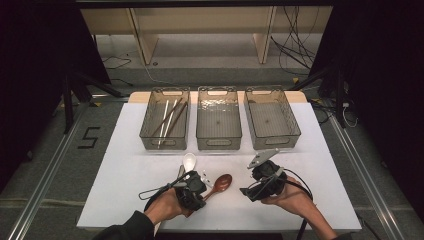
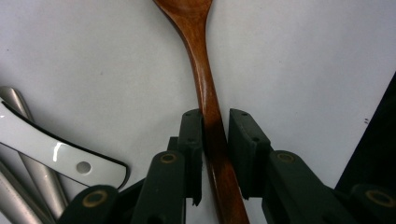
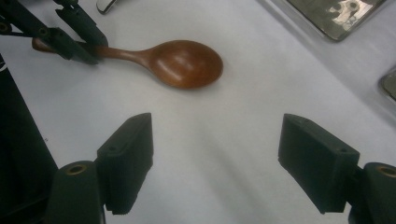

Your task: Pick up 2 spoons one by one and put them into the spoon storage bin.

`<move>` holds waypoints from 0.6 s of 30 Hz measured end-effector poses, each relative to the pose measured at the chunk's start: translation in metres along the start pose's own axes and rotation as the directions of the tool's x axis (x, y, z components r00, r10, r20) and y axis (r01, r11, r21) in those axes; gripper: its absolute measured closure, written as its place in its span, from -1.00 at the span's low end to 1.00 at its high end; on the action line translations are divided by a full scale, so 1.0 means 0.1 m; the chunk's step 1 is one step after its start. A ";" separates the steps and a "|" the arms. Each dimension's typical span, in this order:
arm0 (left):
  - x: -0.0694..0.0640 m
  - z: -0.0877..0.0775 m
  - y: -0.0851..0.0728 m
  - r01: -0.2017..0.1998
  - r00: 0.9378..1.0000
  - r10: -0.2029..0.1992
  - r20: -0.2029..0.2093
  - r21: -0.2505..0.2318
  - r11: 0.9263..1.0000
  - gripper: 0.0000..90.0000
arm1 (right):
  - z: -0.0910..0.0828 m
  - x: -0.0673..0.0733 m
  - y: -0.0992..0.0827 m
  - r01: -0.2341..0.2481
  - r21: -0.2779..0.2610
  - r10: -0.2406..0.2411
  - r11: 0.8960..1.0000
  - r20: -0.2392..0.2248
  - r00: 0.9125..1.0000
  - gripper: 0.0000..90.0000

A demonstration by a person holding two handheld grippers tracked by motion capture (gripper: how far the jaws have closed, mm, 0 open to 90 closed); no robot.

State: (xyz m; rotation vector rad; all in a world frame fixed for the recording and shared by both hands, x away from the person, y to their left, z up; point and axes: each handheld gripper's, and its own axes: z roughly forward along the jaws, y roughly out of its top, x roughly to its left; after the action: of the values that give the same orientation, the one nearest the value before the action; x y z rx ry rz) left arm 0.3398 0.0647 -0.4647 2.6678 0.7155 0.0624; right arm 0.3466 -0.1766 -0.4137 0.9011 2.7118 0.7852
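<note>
Probably a lab: black curtains (image 1: pixel 30 60), floor cables (image 1: pixel 295 45).

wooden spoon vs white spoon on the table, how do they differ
The wooden spoon is dark reddish-brown; the white spoon is glossy white. The wooden spoon's handle runs between the jaws of the left gripper, while the white spoon lies free beside that gripper. The white spoon's handle end has a small hole; the wooden spoon's visible handle shows none. Both lie on the white table in front of the bins.
</note>
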 end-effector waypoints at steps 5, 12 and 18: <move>0.02 -0.01 0.00 -0.002 1.000 0.002 0.009 -0.002 1.000 0.74 | 0.00 0.00 0.00 0.000 -0.001 0.000 1.000 0.001 1.000 -0.39; 0.00 -0.02 0.00 -0.030 0.999 0.030 0.010 0.003 1.000 0.76 | 0.00 0.00 -0.01 -0.009 0.001 0.009 1.000 0.000 1.000 -0.39; -0.01 -0.04 -0.01 -0.038 0.999 0.037 0.028 0.008 0.999 0.78 | 0.00 -0.01 0.00 -0.003 -0.001 0.003 1.000 0.002 1.000 -0.39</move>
State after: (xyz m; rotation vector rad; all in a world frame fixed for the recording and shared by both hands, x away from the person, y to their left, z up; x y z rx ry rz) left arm 0.3385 0.0663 -0.4612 2.6850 0.6586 0.0327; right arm 0.3469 -0.1774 -0.4138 0.9055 2.7086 0.7857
